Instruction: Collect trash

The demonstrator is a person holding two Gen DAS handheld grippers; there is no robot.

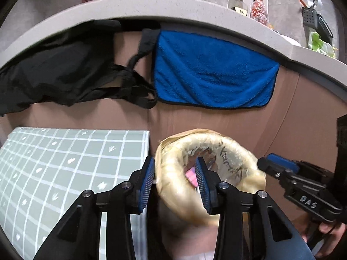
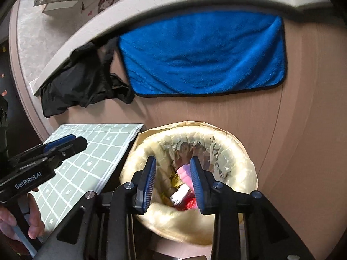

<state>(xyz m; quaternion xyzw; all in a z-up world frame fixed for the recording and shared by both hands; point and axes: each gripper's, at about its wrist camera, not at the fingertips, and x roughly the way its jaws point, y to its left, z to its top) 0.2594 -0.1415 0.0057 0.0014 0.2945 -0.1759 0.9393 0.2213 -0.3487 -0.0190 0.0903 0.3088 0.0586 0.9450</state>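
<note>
The bag-collecting step is judged to be in hand: the trash bin (image 2: 190, 182), lined with a yellowish bag (image 2: 238, 162), is being approached from above by both tools. It is standing on the floor against the cabinet front, just right of the green checked mat (image 2: 86, 162) and below the hanging blue towel (image 2: 203, 54). The left gripper (image 1: 176, 184) is being held with its jaws apart astride the bag's near-left rim, not yet clamped. The right gripper (image 2: 173, 184) is being held open over the bin mouth, gripping nothing; wrappers (image 2: 184, 186) are lying inside. Next, the rim is expected to be pinched and lifted. The bin is standing upright, its long axis vertical, its mouth pointing up toward the cameras.
</note>
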